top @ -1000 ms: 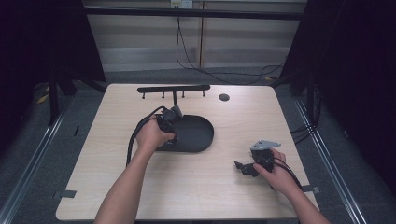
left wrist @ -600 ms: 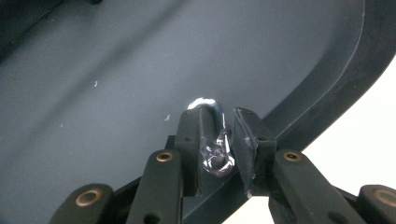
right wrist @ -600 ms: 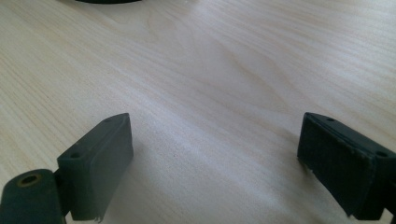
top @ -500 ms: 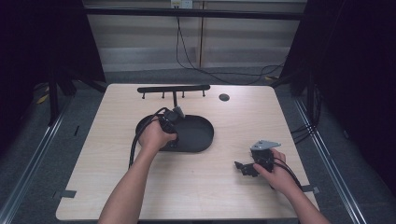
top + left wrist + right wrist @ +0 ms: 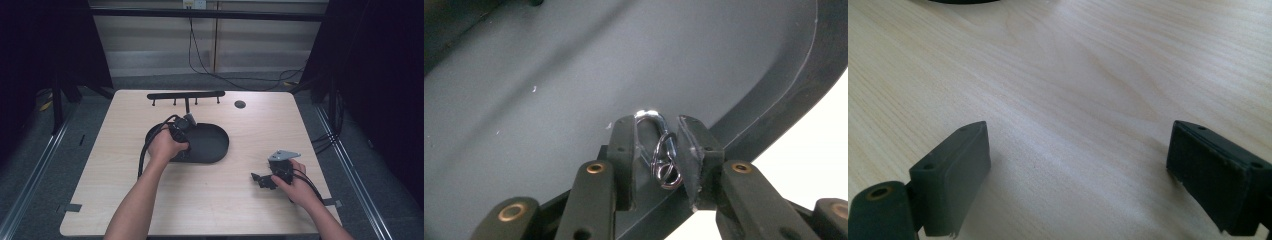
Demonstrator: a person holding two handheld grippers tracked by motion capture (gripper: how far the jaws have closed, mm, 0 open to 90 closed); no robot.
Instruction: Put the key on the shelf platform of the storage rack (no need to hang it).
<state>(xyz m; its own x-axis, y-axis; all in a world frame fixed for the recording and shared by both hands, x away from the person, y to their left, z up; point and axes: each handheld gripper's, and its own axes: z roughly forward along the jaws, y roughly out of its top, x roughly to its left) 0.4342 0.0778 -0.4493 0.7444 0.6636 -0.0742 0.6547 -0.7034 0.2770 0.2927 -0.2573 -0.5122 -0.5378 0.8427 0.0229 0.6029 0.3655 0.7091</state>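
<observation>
My left gripper (image 5: pixel 184 125) reaches over the left end of a dark oval tray (image 5: pixel 212 145). In the left gripper view its pads (image 5: pixel 624 145) are shut on a silver metal clasp with small rings (image 5: pixel 663 161), held just above the tray floor (image 5: pixel 574 75). The jaws have just eased a touch wider, with the clasp still pinched between them. My right gripper (image 5: pixel 259 179) rests low at the right front of the wooden table (image 5: pixel 225 210). In the right gripper view its jaws (image 5: pixel 1078 150) stand wide open over bare wood with nothing between them.
A black bar rack with several small hooks (image 5: pixel 186 94) stands at the table's back edge, behind the tray. A small black round disc (image 5: pixel 240 104) lies to its right. Cables trail from both grippers. Dark curtains flank the table.
The left hand has shifted slightly over the tray's left end. The right hand and its gripper have stayed where they were.
</observation>
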